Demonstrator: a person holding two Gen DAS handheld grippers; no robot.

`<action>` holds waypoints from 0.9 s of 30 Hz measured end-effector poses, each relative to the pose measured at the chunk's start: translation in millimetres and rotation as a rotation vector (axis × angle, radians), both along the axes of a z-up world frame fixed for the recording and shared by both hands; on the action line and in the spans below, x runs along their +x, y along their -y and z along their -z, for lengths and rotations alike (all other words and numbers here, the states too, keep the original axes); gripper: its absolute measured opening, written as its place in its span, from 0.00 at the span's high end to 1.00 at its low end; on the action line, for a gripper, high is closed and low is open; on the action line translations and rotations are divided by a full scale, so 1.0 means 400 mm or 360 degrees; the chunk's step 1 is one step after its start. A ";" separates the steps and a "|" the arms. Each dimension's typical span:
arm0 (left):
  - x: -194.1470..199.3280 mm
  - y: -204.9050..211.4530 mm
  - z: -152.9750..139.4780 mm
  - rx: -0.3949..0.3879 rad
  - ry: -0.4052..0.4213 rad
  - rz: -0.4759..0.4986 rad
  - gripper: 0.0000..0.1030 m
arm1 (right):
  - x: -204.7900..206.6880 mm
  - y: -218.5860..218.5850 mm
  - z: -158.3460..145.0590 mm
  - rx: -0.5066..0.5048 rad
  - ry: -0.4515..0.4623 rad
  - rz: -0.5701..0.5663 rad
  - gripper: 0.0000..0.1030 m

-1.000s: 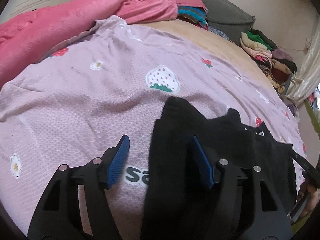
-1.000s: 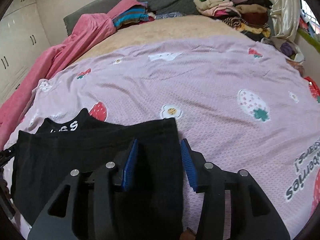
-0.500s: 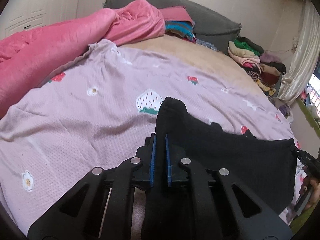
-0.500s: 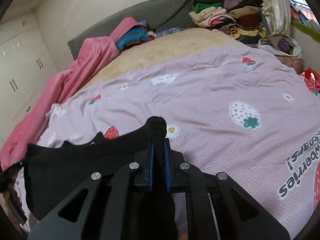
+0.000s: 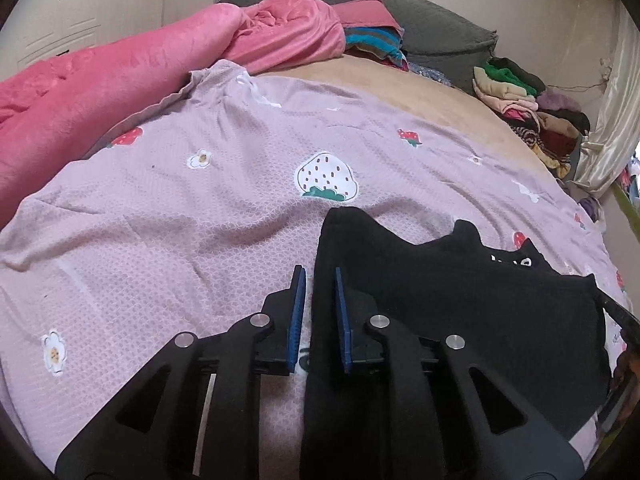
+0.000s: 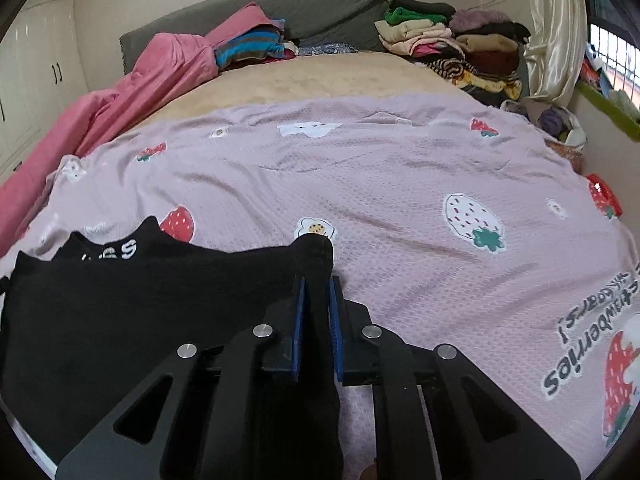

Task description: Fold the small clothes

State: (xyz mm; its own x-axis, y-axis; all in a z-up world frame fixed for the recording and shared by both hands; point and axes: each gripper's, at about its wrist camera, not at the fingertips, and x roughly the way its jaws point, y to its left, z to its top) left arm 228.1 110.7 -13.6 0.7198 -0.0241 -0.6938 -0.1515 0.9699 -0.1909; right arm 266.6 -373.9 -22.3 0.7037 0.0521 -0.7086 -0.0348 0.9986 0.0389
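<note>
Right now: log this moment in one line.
left gripper: opening, black garment between pads | right gripper: opening, same garment between | garment: on sheet

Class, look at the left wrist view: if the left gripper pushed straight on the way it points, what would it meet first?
The left gripper, its jaws opening, already has the black fabric garment between them; its bunched edge lies directly ahead. Beyond that, probably the lilac strawberry-print bedspread, though depth is unclear.

Soft, even daylight fills both fisheye views, brightest beside the curtain (image 6: 554,32) at the right. Shadows are faint. Away from the curtain, straight lines bow and corners go black. Detail is slightly soft and grainy throughout.
</note>
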 end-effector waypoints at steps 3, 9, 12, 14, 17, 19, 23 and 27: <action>-0.021 0.009 -0.016 0.0019 0.0013 0.0006 0.82 | -0.020 0.004 -0.001 -0.0031 -0.0003 0.0016 0.84; -0.070 0.045 -0.049 0.0074 0.0034 0.0053 0.72 | -0.093 0.007 -0.023 0.0025 0.0010 -0.0036 0.68; -0.096 0.069 -0.055 0.0069 0.0021 0.0084 0.65 | -0.136 -0.008 -0.034 0.0053 0.0003 -0.0104 0.66; -0.110 0.086 -0.057 0.0064 0.0014 0.0116 0.64 | -0.163 -0.021 -0.040 0.0060 -0.0004 -0.0152 0.66; -0.129 0.113 -0.051 0.0071 -0.0007 0.0161 0.59 | -0.198 -0.042 -0.039 0.0058 -0.0029 -0.0215 0.62; -0.142 0.134 -0.040 0.0082 -0.0034 0.0198 0.59 | -0.223 -0.058 -0.038 0.0050 -0.0041 -0.0258 0.62; -0.165 0.160 -0.027 0.0096 -0.0067 0.0252 0.59 | -0.267 -0.085 -0.035 0.0034 -0.0050 -0.0324 0.57; -0.181 0.173 -0.027 0.0078 -0.0072 0.0291 0.48 | -0.293 -0.104 -0.035 0.0018 -0.0050 -0.0363 0.54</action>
State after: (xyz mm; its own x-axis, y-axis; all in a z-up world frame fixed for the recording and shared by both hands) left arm 155.9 41.3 -2.6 0.6744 -0.1166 -0.7291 0.0205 0.9900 -0.1394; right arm 149.4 -332.1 -8.2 0.6506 0.2151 -0.7284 -0.2580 0.9646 0.0545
